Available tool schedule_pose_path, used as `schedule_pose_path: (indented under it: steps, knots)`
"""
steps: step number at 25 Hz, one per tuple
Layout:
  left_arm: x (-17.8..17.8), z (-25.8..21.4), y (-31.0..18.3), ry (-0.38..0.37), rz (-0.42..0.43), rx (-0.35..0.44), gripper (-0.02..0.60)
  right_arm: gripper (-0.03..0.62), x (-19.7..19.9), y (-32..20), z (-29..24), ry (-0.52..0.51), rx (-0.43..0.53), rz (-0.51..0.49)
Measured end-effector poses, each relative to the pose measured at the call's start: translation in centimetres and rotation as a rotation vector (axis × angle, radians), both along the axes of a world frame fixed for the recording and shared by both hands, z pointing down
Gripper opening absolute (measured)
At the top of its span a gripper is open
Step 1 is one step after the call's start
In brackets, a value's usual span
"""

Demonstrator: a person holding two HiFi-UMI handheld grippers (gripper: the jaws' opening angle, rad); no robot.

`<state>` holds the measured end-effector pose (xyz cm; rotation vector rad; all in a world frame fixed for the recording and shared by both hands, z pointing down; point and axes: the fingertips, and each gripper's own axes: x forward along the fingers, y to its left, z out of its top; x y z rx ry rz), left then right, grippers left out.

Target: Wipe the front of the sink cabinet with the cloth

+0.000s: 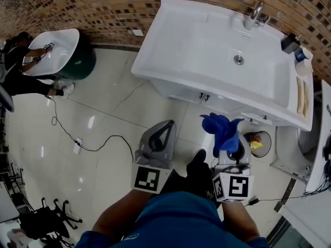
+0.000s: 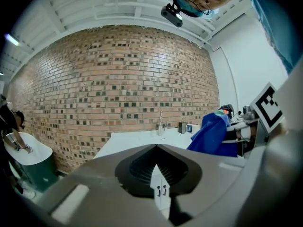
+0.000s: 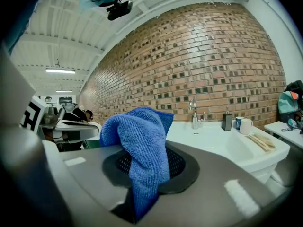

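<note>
The white sink cabinet (image 1: 227, 50) stands against the brick wall, its front doors (image 1: 204, 96) with small dark handles facing me. A blue cloth (image 1: 221, 128) is clamped in my right gripper (image 1: 225, 138), bunched above the jaws and held a short way in front of the cabinet, right of the door handles. In the right gripper view the cloth (image 3: 141, 148) fills the jaws and the basin (image 3: 222, 141) lies beyond. My left gripper (image 1: 166, 127) is shut on nothing, beside the right one and left of the doors. Through its jaws the door handles (image 2: 161, 190) show.
A faucet (image 1: 253, 15), a dark soap dispenser (image 1: 289, 43), a cup (image 1: 305, 53) and wooden sticks (image 1: 301, 97) sit on the sink top. A small bin (image 1: 258, 143) stands on the floor at right. A cable (image 1: 88, 146) crosses the tiles; a second basin (image 1: 51, 50) is far left.
</note>
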<state>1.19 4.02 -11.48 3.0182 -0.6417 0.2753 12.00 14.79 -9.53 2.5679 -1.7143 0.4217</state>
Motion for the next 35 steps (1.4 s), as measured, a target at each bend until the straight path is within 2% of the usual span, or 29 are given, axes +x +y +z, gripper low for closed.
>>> schedule_pose_path:
  steps: [4,8,9,12,13,21,26,30,35]
  knots:
    - [-1.1,-1.1,2.4,-0.021,-0.024,0.018,0.005,0.081,0.3,2.1,-1.8,0.006,0.013,-0.015]
    - [-3.8,-2.4,4.2,-0.007,-0.045,0.03,0.005,0.081,-1.5,3.9,-4.2,0.016,0.035,-0.034]
    - [-4.6,-2.6,4.6,-0.016,-0.037,0.042,0.005,0.081,-2.2,4.3,-4.7,0.019,0.037,-0.039]
    - [-7.4,-2.4,5.8,-0.109,0.046,0.113,0.005,0.081,-4.9,5.3,-5.6,0.027,0.03,-0.033]
    - [-8.4,-2.4,6.0,-0.113,0.059,0.119,0.005,0.081,-5.9,5.6,-5.7,0.03,0.026,-0.025]
    - [-18.0,-4.8,7.0,-0.05,0.142,0.128,0.005,0.081,-15.9,7.5,-7.9,0.03,0.029,0.068]
    - [-22.7,-6.2,7.9,-0.034,0.183,0.133,0.005,0.081,-21.5,9.0,-10.5,0.035,0.053,0.103]
    - [-24.6,-6.1,10.0,-0.042,0.207,0.148,0.005,0.081,-24.2,11.2,-11.7,0.038,0.064,0.102]
    - [-25.2,-5.3,13.2,-0.066,0.228,0.169,0.005,0.081,-25.7,14.4,-11.2,0.027,0.064,0.087]
